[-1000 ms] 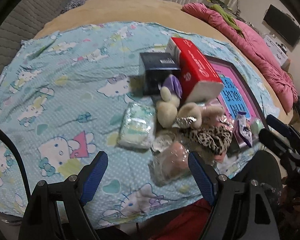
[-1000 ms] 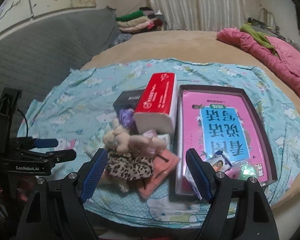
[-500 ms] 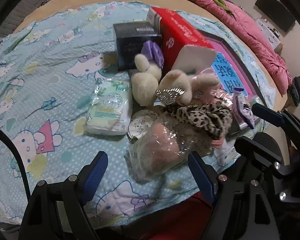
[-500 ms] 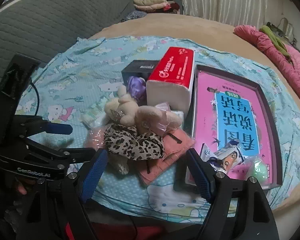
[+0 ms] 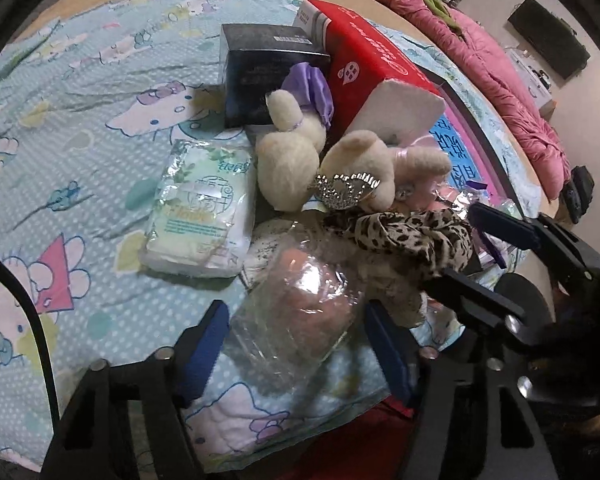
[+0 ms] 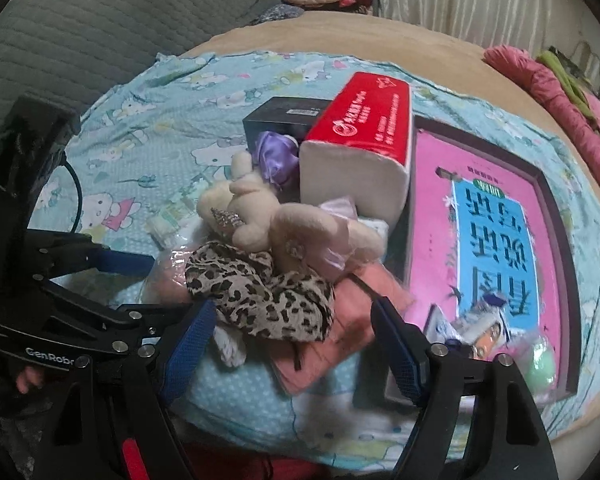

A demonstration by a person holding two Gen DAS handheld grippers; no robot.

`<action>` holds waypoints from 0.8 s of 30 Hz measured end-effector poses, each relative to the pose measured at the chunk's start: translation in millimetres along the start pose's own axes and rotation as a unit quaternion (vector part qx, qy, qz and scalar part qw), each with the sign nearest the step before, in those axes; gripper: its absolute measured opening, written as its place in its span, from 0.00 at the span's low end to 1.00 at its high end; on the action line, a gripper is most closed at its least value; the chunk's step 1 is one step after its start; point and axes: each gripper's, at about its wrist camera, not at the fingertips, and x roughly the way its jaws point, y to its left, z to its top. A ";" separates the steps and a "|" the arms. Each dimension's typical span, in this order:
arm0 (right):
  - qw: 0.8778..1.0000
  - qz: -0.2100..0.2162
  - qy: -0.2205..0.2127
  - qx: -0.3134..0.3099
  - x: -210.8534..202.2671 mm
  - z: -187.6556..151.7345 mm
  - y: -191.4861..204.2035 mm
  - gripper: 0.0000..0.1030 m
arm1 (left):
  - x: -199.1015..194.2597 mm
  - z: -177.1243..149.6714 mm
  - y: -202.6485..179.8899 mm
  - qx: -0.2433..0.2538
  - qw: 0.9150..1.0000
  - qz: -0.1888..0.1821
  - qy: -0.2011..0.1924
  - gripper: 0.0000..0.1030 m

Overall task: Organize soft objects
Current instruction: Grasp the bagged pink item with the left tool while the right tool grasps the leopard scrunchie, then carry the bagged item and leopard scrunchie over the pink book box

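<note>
We use the red soft-pack tissue brick w/ white end (image 6: 364,152) as landmark; it lies on the pale blue cat-print bedsheet (image 5: 80,128), long axis running away from us. Behind-left of it: 1 black glossy box (image 5: 260,76). In front of it: 2 cream fuzzy plush bears (image 5: 296,156), touching, one w/ a silver sequin crown; a purple satin bow (image 6: 276,152) just beside. Left of the brick: 1 flat crinkly wipes pack, green-white (image 5: 200,216). Nearer us: 1 leopard-print fabric bundle (image 6: 260,292) atop 1 folded salmon-pink cloth (image 6: 340,340). Right of the brick: 1 flat pink-and-blue framed box (image 6: 492,248).

Left tongs (image 5: 296,344) spread but closing, straddling a clear crackly plastic bag w/ peach soft lump inside (image 5: 300,312); blue pads not pressing yet. Right tongs (image 6: 292,340) likewise spread, closing, leopard bundle and pink cloth between, untouched.
</note>
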 end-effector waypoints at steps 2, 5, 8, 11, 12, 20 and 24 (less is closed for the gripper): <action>1.000 0.009 -0.003 0.001 2.4 2.1 0.3 0.62 | -0.1 1.1 1.1 -0.001 1.000 -0.003 -0.002 0.66; 1.000 0.022 0.004 0.008 7.7 2.6 -1.7 0.48 | 0.7 2.3 1.9 -0.003 1.000 -0.005 -0.002 0.64; 0.999 0.041 0.004 0.018 10.4 1.6 -4.4 0.29 | -0.1 0.7 -1.3 0.005 1.000 0.001 -0.003 0.62; 0.999 0.041 -0.003 0.024 6.9 0.1 -6.5 0.20 | -1.7 -0.1 -3.8 0.007 1.000 0.003 -0.010 0.59; 0.999 0.043 -0.009 0.024 3.7 -0.2 -7.4 0.19 | -2.5 -1.0 -5.5 0.006 1.000 0.003 -0.013 0.58; 0.996 0.046 -0.067 0.030 -31.9 -1.2 -10.8 0.14 | -32.1 -3.3 -16.4 0.011 0.998 0.013 -0.054 0.56; 0.994 0.048 -0.092 0.046 -46.4 0.1 -18.7 0.14 | -47.8 -0.9 -21.7 0.016 0.997 0.017 -0.070 0.56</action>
